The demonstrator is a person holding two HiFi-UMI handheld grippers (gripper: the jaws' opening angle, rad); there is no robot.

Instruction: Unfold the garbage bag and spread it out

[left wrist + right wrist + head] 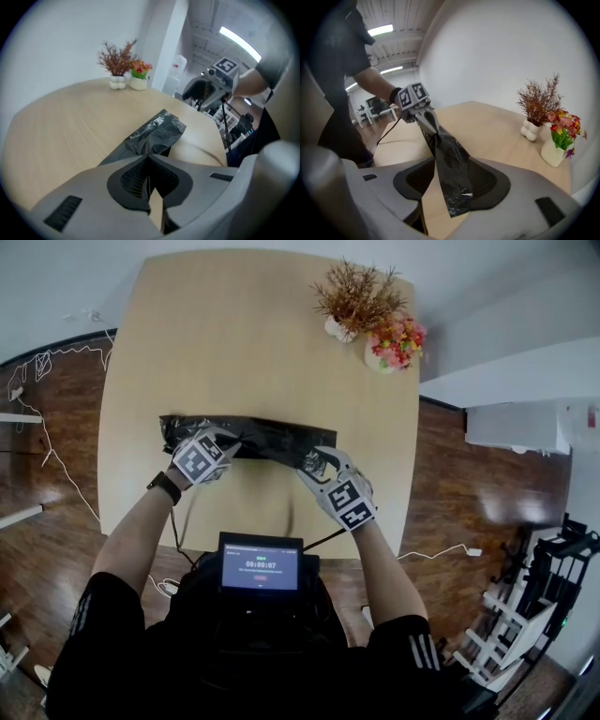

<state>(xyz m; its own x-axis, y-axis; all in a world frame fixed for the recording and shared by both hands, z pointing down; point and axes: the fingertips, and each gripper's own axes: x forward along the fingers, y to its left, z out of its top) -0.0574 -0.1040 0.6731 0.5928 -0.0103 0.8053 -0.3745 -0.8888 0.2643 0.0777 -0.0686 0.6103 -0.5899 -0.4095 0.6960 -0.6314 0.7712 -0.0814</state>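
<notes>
A black garbage bag (pixel 272 435) lies as a long folded strip across the near part of the wooden table (pixel 234 334). My left gripper (pixel 230 448) is shut on the strip near its left end; in the left gripper view the crumpled bag (pixel 157 131) sticks out past the closed jaws (pixel 149 161). My right gripper (pixel 314 463) sits at the strip's right end. In the right gripper view the bag (pixel 450 159) runs from the left gripper (pixel 427 119) down between the right gripper's (pixel 445 180) parted jaws, with table showing beside it and the bag's end hanging loose.
Two small vases stand at the far right corner: dried brown twigs (pixel 345 326) and pink flowers (pixel 392 345). A small screen (pixel 260 568) hangs at the person's chest. Cables (pixel 56 460) trail over the wood floor on the left. A rack (pixel 525 615) stands at the right.
</notes>
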